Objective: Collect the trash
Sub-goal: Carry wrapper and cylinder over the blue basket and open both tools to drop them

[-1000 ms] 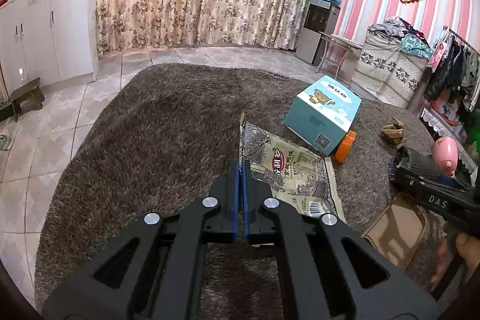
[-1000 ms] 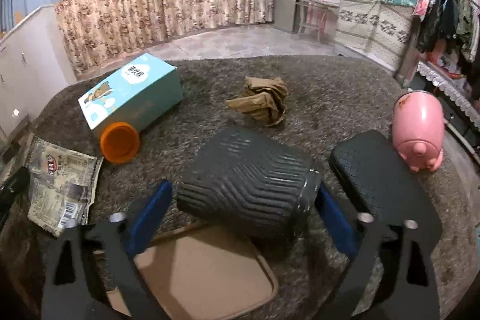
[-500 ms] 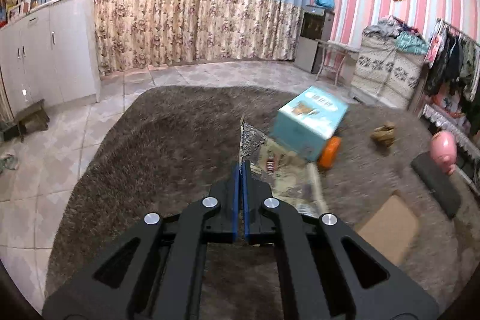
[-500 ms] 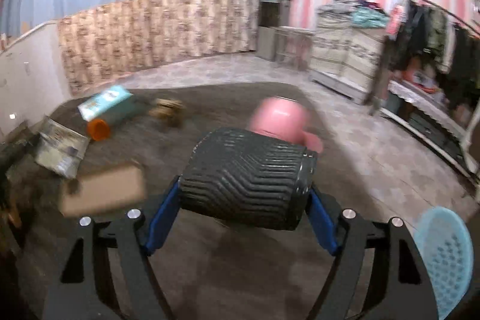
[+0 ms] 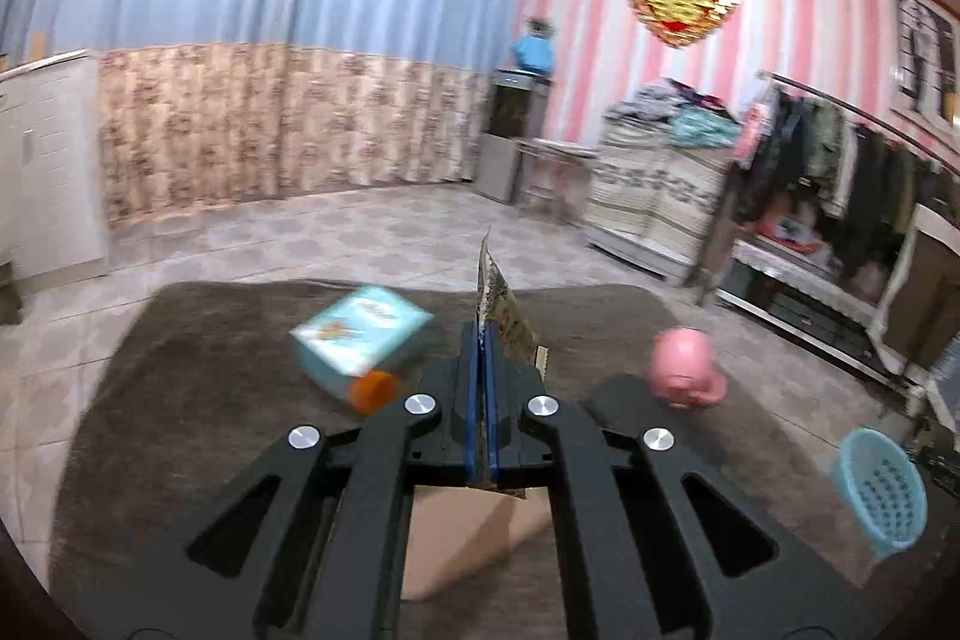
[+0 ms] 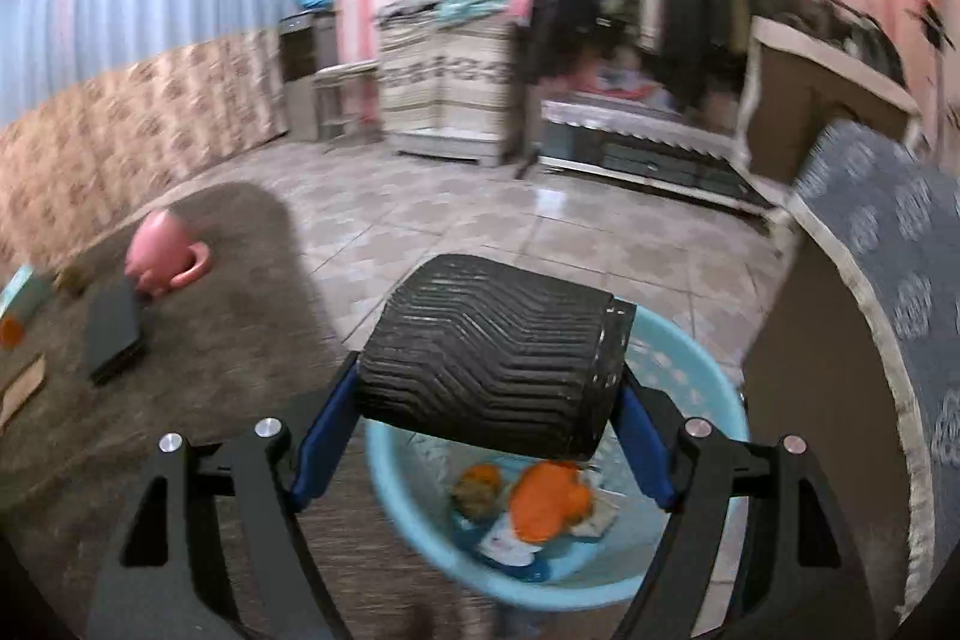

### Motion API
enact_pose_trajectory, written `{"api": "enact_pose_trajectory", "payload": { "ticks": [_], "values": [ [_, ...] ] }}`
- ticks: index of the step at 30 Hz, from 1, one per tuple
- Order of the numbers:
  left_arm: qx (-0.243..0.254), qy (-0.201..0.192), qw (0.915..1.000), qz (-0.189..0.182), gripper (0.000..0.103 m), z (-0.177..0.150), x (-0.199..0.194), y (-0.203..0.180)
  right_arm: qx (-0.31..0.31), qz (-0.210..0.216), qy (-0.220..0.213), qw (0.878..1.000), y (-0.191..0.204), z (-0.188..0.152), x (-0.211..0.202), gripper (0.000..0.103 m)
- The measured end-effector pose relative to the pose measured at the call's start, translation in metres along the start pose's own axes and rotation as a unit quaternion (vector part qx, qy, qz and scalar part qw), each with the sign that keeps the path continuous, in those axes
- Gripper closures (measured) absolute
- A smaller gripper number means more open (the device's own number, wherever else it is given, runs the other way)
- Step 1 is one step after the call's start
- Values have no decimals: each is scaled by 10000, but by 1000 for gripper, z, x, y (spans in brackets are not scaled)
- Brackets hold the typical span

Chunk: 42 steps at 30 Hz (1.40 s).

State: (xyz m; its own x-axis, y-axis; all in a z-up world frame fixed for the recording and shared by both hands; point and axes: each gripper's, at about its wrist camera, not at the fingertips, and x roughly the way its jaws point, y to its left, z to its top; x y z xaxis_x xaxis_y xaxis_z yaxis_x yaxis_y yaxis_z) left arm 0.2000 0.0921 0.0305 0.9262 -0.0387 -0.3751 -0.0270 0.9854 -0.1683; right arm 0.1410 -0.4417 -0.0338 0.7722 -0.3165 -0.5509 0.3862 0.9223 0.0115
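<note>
The left tool (image 5: 480, 340) was clamped fully shut on a printed wrapper (image 5: 501, 307), which stood on edge between the blue pads and rose past their tips, clear of the rug (image 5: 210, 340). Below it on the rug lay a blue box (image 5: 357, 337) with an orange lid (image 5: 375, 393) against its near end, a pink piggy bank (image 5: 684, 370) to the right, a dark flat pad (image 5: 624, 394) beside the bank, and a piece of cardboard (image 5: 462, 538) under the tool. A blue basket (image 5: 882, 496) stood at the right edge of the left view.

The right tool (image 6: 492, 376) stood wide, its pads pressed on the two ends of a black ridged roll (image 6: 492, 358). The roll hung over the basket (image 6: 390, 490), which held orange peel (image 6: 546, 502) and paper scraps (image 6: 504, 544). A grey patterned cloth (image 6: 888, 244) hung to the right.
</note>
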Motion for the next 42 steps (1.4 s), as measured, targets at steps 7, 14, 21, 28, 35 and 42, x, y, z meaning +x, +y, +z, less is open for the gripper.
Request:
{"api": "enact_pose_trajectory", "payload": {
  "ticks": [7, 14, 21, 28, 35, 42],
  "values": [
    [549, 371, 9946, -802, 102, -28, 12, -121, 211, -237, -26, 9995, -40, 7, 13, 26],
    [980, 594, 9776, -1764, 102, -60, 16, -242, 518, -493, 106, 9974, -79, 8, 25, 26],
    [1467, 867, 9552, -2420, 102, -101, 20, -336, 971, -595, 109, 9934, -114, 1, 26, 26],
    [1480, 1313, 9400, -2779, 102, -123, 46, -382, 1102, -520, 160, 9924, -115, -4, 32, 26],
    [1601, 1475, 9331, -2862, 96, -136, 57, -413, 966, -479, 203, 9940, -104, -5, 38, 26],
    [1766, 1501, 9375, -2597, 35, -138, 73, -417, 944, -553, 314, 9935, -99, -9, 41, 26]
  ]
}}
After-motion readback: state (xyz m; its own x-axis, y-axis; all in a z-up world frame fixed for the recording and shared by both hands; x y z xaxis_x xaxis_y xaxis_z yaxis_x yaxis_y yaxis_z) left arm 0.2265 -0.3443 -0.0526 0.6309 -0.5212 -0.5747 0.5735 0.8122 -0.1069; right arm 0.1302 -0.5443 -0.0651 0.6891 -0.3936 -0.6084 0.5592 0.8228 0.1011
